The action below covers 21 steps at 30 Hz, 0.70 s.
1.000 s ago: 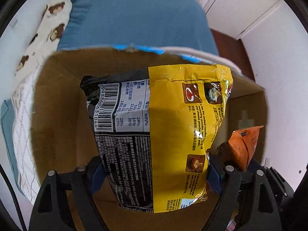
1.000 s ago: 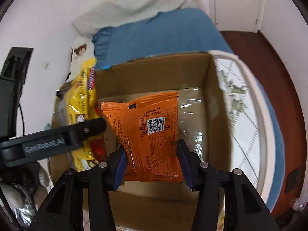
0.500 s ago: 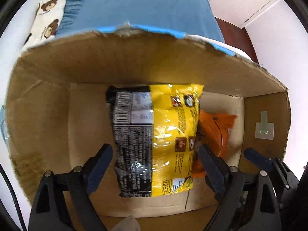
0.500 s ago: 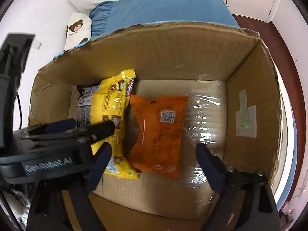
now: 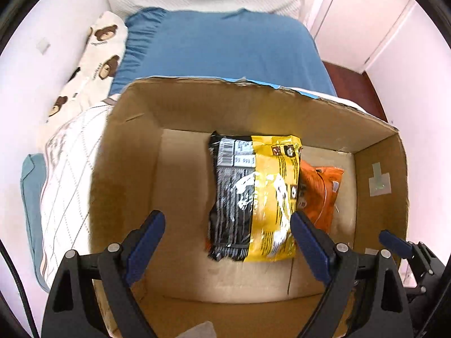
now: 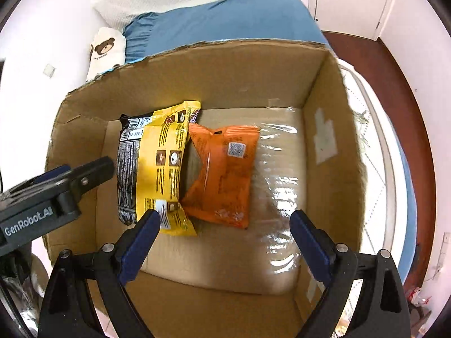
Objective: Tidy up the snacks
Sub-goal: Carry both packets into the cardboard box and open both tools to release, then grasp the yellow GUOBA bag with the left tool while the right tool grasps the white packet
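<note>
A yellow and black snack bag (image 5: 253,197) (image 6: 157,166) lies flat on the floor of an open cardboard box (image 5: 135,146) (image 6: 324,152). An orange snack packet (image 5: 321,191) (image 6: 225,171) lies beside it on the right, its left edge tucked under the yellow bag. My left gripper (image 5: 228,242) hangs open above the box, nothing between its blue pads. My right gripper (image 6: 222,239) is open too, above the near end of both bags and touching neither. The left gripper's body (image 6: 56,191) shows at the left of the right wrist view.
The box stands on a bed with a blue sheet (image 5: 225,48), a bear-print pillow (image 5: 95,62) and a checked white quilt (image 5: 64,174). Clear tape (image 6: 279,186) shines on the box floor at the right. A white door (image 5: 358,14) and dark wood floor (image 6: 389,90) lie beyond.
Both grippers let go: the yellow bag and the orange packet dropped from the jaws onto the box floor. Both grippers then opened wide and drew back above the box.
</note>
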Motion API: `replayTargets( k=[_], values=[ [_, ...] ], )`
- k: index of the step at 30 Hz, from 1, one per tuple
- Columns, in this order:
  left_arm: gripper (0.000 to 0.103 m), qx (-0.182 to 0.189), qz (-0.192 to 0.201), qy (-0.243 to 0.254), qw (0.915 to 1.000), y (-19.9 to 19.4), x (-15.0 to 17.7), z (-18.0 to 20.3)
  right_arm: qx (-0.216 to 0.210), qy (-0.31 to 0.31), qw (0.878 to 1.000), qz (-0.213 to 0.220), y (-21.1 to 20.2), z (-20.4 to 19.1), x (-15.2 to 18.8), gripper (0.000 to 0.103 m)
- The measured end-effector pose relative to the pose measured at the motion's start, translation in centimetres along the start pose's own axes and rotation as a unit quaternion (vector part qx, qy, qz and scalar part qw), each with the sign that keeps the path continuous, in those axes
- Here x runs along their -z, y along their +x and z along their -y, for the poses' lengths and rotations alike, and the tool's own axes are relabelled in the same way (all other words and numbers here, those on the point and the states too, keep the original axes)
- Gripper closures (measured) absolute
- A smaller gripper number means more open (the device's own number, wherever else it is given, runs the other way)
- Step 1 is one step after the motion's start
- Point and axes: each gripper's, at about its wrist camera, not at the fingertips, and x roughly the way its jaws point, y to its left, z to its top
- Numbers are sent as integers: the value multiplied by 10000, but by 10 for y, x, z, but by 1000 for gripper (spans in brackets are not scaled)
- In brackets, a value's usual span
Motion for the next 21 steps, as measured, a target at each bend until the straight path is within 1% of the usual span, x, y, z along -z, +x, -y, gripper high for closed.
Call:
replayTargets(
  k=[5, 10, 16, 21],
  values=[
    [12, -48, 319, 39, 9995, -24, 27, -4, 101, -94, 9995, 292, -32, 5, 24, 8],
    [12, 35, 644, 162, 9978, -55, 55, -5, 156, -184, 9982, 555, -64, 4, 51, 8],
    [12, 179, 917, 295, 9952, -89, 85, -11, 254, -297, 9945, 968, -100, -13, 85, 8],
    [12, 254, 1164, 375, 9922, -120, 113, -18, 249, -259, 9912, 1275, -130, -29, 113, 8]
  ],
)
